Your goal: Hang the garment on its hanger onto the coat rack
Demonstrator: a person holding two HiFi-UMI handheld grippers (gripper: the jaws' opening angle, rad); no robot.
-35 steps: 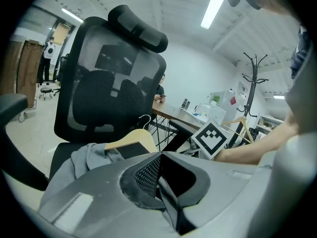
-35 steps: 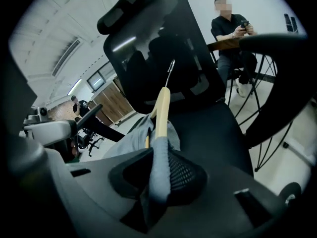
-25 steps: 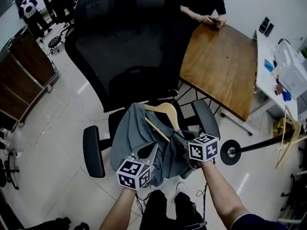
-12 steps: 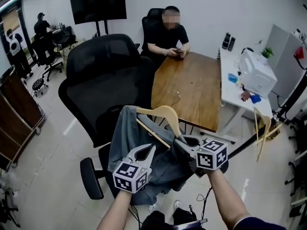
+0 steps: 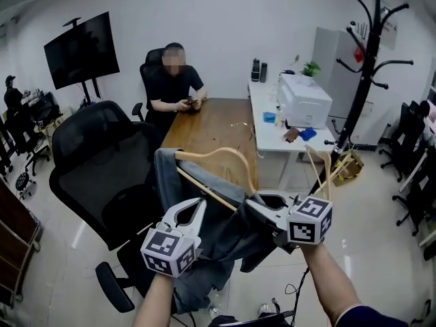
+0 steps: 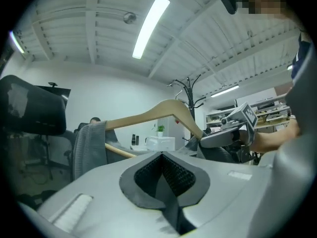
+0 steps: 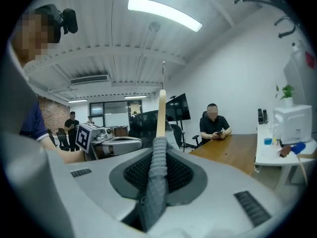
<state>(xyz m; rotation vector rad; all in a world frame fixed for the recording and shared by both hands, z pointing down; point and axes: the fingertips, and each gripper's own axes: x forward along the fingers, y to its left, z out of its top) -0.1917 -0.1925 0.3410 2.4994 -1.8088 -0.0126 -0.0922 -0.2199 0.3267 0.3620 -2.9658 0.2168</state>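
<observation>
garment (image 7: 153, 182) pinched between right gripper (image 7: 158, 150) jaws, hanger (image 7: 161, 115) upright just beyond

A pale wooden hanger (image 5: 216, 157) hangs tilted in mid-air, its right end lower. A grey garment (image 5: 225, 231) drapes slackly over it, and the right hand-held gripper (image 5: 253, 203) pinches a fold of it. The black coat rack (image 5: 360, 80) stands upright at two o'clock, well apart.
</observation>
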